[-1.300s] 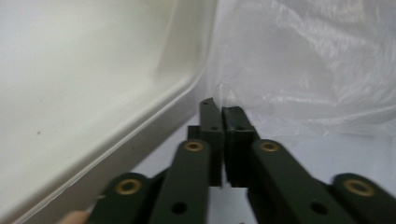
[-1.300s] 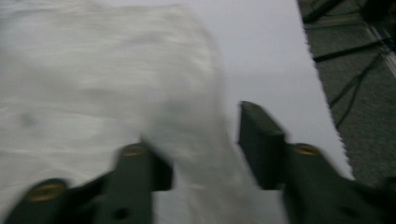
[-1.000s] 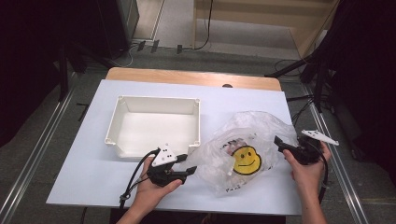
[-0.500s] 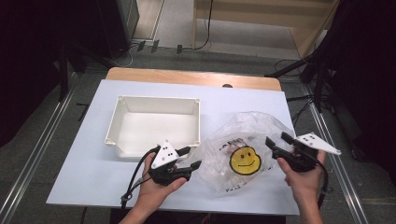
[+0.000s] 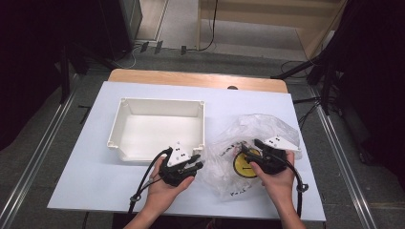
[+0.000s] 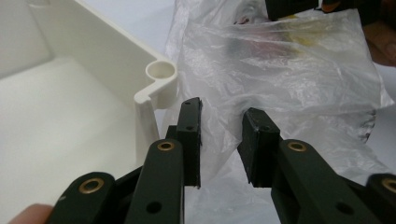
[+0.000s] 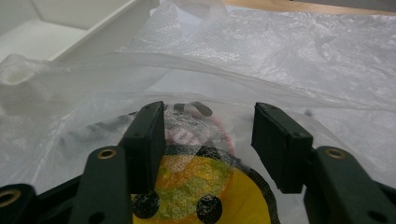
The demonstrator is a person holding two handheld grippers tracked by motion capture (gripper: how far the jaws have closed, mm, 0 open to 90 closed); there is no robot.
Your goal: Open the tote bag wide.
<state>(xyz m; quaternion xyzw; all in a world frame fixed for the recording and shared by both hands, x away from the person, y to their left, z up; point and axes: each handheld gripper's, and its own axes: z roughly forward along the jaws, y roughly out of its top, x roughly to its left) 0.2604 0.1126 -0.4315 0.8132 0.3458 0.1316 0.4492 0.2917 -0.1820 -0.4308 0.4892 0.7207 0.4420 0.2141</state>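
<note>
Two claws close in on a clear plastic bag beside a white tray.

High view: the crumpled clear plastic bag (image 5: 260, 143), printed with a yellow smiley face, lies on the pale worktop (image 5: 86, 176) just right of the white tray (image 5: 160, 129); the left claw (image 5: 196, 164) sits at the bag's left edge near the tray's front corner, and the right claw (image 5: 248, 151) rests over the print, with bare worktop left of the tray.
Left gripper view: the left claw (image 6: 222, 140) has just been closing, its jaws partly apart with a fold of bag film (image 6: 289, 88) between them; whether the pads press it, I cannot tell. The tray corner (image 6: 159, 77) stands just beside the left jaw.
Right gripper view: the right claw (image 7: 210, 135), also just closing, stands half open above the bag (image 7: 299, 56) and its smiley print (image 7: 205, 186), gripping nothing.
</note>
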